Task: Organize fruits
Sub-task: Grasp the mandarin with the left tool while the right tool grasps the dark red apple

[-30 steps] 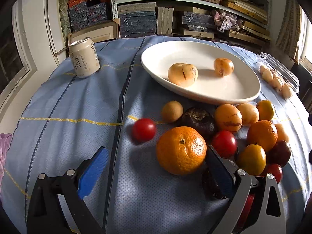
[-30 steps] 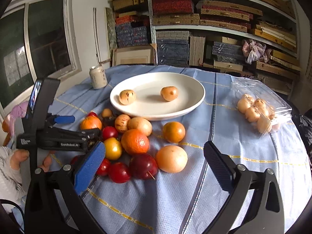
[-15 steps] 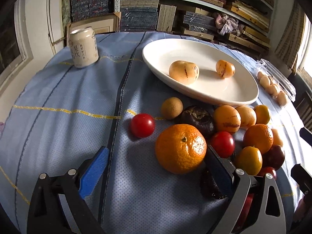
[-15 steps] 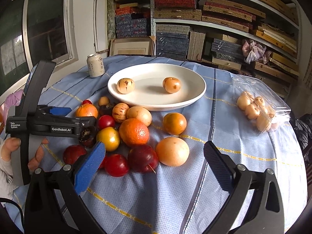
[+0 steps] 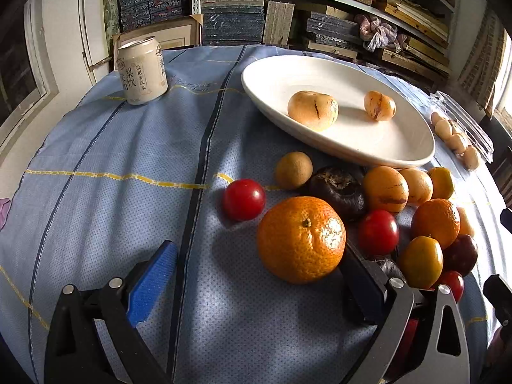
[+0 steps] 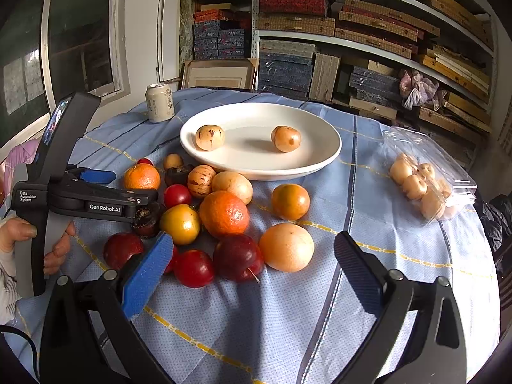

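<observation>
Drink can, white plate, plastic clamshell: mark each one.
drink can [image 5: 142,70], left wrist view, printed side wall.
white plate [image 6: 323,160], right wrist view, bare right rim.
plastic clamshell [image 6: 454,172], right wrist view, clear lid.

The tabletop [image 6: 320,313] is covered in matt, finely dotted blue cloth. A glossy white ceramic plate [image 6: 323,156] and a smooth metal can [image 5: 142,70] are seen. The orange [image 5: 300,240] is dimpled, the tomatoes [image 5: 244,199] shiny. Ribbed blue pads are borne by black plastic fingers [image 5: 153,283]. A clear plastic box [image 6: 448,172] glints.
</observation>
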